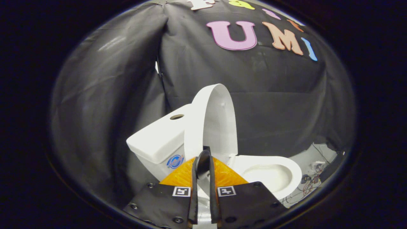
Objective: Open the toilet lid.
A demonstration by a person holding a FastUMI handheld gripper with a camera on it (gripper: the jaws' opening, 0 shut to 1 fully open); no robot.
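Observation:
The white toilet lid [219, 121] stands raised, upright above the bowl [270, 175] and next to the tank [159, 140]. My gripper [203, 159] sits at the lid's lower near edge. Its two black fingers [194, 190] with orange backs are only a narrow gap apart. A white strip shows in that gap and runs on into the lid's rim, so the fingers appear to pinch the lid's edge. A dark pad at the fingertips hides the exact contact.
The tank's top has a round hole [176, 116]. Black cloth walls close in behind and on both sides of the toilet. Loose thin wires [310, 184] lie on the pale floor beyond the bowl.

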